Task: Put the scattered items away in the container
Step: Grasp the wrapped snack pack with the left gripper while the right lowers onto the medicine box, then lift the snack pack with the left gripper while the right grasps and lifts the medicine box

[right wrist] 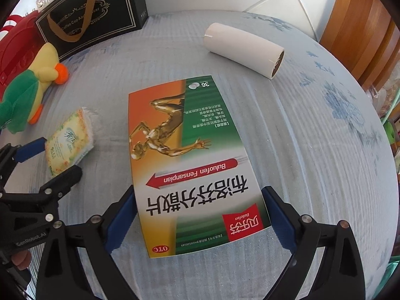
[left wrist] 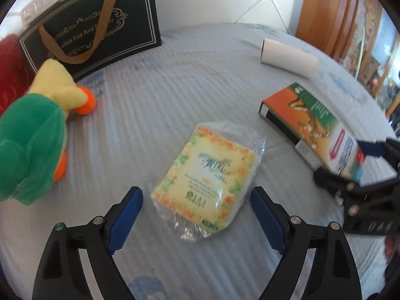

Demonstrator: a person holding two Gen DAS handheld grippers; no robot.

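Right wrist view: the right gripper (right wrist: pixel 200 215) straddles the near end of the medicine box (right wrist: pixel 190 165), pads beside its long edges, whether pressing I cannot tell; the box's long axis runs straight away. The left gripper (left wrist: pixel 197 215) gapes around the tissue pack (left wrist: pixel 207 182) on the bed (left wrist: pixel 150 115). Farthest stands the black gift bag (left wrist: pixel 100 25), presumably the container.
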